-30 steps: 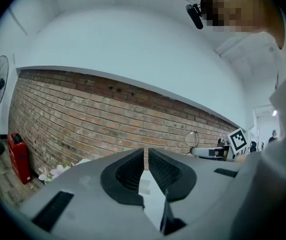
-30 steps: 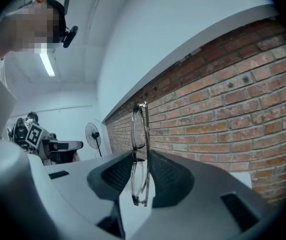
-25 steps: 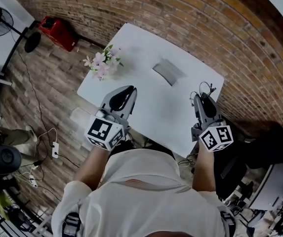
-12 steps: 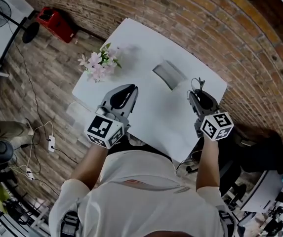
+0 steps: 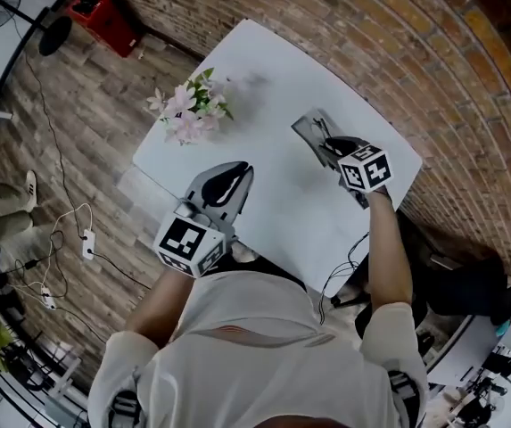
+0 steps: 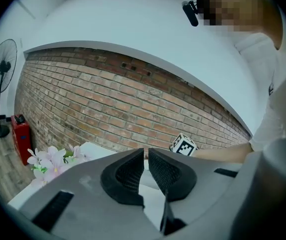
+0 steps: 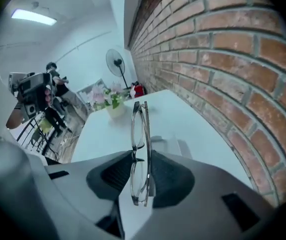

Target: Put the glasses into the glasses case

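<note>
Left gripper [image 6: 145, 156]: at the near edge of the white table [image 5: 264, 74], jaws all but together, empty.
Right gripper [image 7: 143, 154]: tipped down, jaws clamped on the folded clear-framed glasses [image 7: 139, 124].
Glasses case [image 5: 307, 128]: grey, on the table just beyond those jaws.
Progress: pickup appears done; slipping the glasses into the case remains.
Beyond: pink flowers [image 5: 186, 111], brick wall [image 5: 398, 25].

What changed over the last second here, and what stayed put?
The right gripper, jaws shut on the glasses, swung forward and down from the right edge of the table to the glasses case. Nothing was picked up or released. The left gripper stayed at the near edge, jaws together, empty; case and flowers unmoved.
</note>
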